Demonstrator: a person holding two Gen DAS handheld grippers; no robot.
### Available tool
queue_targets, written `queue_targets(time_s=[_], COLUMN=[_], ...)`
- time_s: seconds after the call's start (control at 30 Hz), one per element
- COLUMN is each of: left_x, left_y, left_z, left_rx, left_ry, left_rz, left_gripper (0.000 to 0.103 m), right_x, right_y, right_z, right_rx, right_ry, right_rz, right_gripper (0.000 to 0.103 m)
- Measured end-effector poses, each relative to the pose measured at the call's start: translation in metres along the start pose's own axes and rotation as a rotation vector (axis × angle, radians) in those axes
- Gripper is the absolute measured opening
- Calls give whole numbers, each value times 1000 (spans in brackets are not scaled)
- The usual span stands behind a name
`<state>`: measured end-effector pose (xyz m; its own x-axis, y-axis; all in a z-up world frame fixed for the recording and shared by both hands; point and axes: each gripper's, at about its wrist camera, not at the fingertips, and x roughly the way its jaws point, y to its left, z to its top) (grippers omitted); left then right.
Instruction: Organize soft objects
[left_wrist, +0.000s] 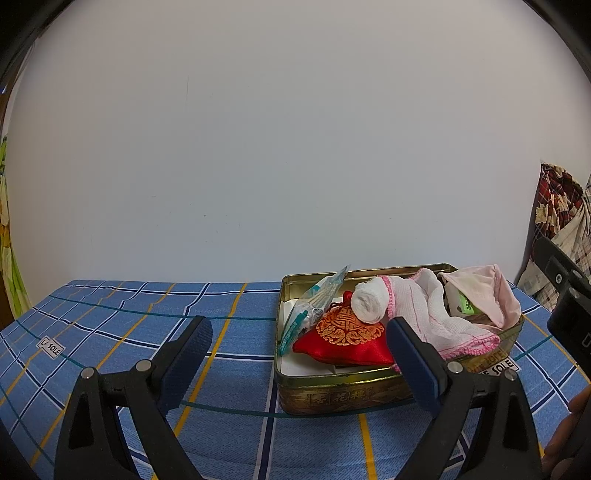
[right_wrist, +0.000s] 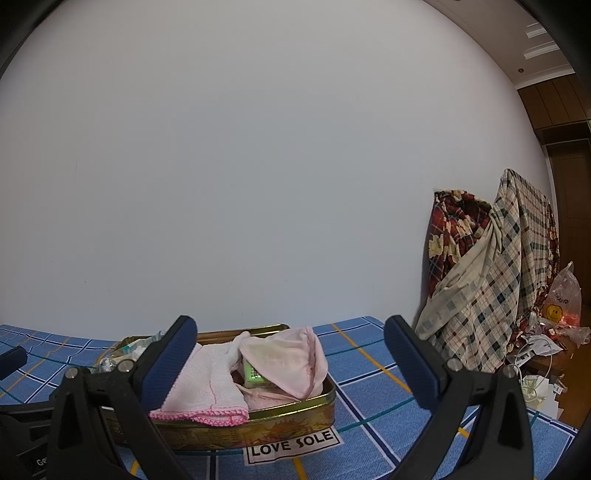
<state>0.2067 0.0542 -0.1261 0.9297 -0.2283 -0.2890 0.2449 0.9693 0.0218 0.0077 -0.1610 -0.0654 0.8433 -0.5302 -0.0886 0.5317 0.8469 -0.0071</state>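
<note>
Looking along the left wrist view first: left tongs (left_wrist: 299, 360) spread wide, nothing between the fingers, low in frame over a blue plaid cloth (left_wrist: 129, 332). Gold tin box (left_wrist: 332, 395) sits right of center on the cloth, open top. Inside: red embroidered pouch (left_wrist: 343, 339) at the front left, rolled white cloth (left_wrist: 369, 304) resting on top of it, clear plastic packet (left_wrist: 314, 306) leaning at the tin's left side. White towel with pink trim (left_wrist: 443, 325) drapes across the middle and over the front rim. Pink fabric piece (left_wrist: 484, 291) at the tin's right end, small green box (left_wrist: 466, 305) tucked under it. Part of the other gripper shows at the right edge. White wall behind.

Right wrist view: right tongs (right_wrist: 290, 358) also spread wide, holding nothing. Tin box lower center-left, behind the left finger; the towel hangs over its front rim, pink fabric piece tented over the green box. "LOVE SOLE" label (right_wrist: 291, 446) on the cloth just in front of the tin. Plaid and floral fabrics (right_wrist: 491, 288) piled at right against the wall, plastic smiley bag (right_wrist: 561, 299) beside them.
</note>
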Motion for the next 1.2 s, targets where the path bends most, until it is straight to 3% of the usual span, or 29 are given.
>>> queue_targets(time_s=[1.2], left_x=[-4], left_y=[0], left_z=[3], left_rx=[5], left_ry=[0], left_rz=[-14], left_gripper=[97], right_x=[1], right_y=[0], right_z=[-4], right_rx=[2], right_ry=[12], right_rz=[0], right_gripper=[103])
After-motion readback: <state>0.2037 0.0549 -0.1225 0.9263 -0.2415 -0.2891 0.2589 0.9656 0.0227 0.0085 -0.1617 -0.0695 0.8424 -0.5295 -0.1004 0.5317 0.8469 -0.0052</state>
